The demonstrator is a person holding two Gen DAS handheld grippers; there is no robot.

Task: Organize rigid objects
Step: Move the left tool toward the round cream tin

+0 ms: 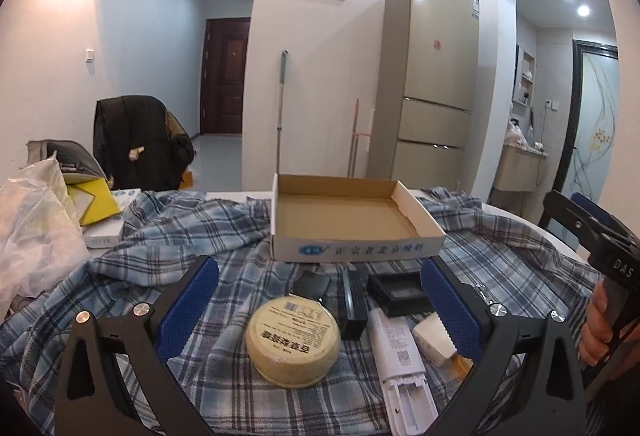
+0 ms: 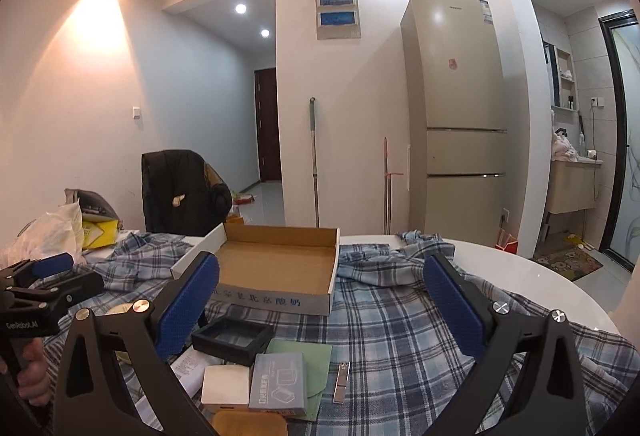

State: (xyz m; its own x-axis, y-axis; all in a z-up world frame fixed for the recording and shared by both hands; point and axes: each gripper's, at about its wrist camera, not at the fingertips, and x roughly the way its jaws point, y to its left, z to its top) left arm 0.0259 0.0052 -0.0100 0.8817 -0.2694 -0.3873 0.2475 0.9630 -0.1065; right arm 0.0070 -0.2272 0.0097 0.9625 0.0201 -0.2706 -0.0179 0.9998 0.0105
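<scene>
An open, empty cardboard box (image 1: 344,214) stands on the plaid cloth; it also shows in the right wrist view (image 2: 276,264). My left gripper (image 1: 320,310) is open, with a round yellow tin (image 1: 292,342), a black bar (image 1: 352,306), a black tray (image 1: 398,294), a white remote (image 1: 398,352) and a white plug (image 1: 432,336) lying between its fingers. My right gripper (image 2: 320,310) is open above the black tray (image 2: 232,336), a silver block (image 2: 224,384), a grey card box (image 2: 280,384), a green card (image 2: 316,360) and a nail clipper (image 2: 342,382).
A plaid cloth (image 1: 192,232) covers the round white table (image 2: 520,276). Plastic bags (image 1: 36,232), a yellow packet (image 1: 94,206) and a white box (image 1: 106,232) lie at the left. A chair with a black jacket (image 1: 136,140) stands behind. A fridge (image 1: 428,76) stands by the far wall.
</scene>
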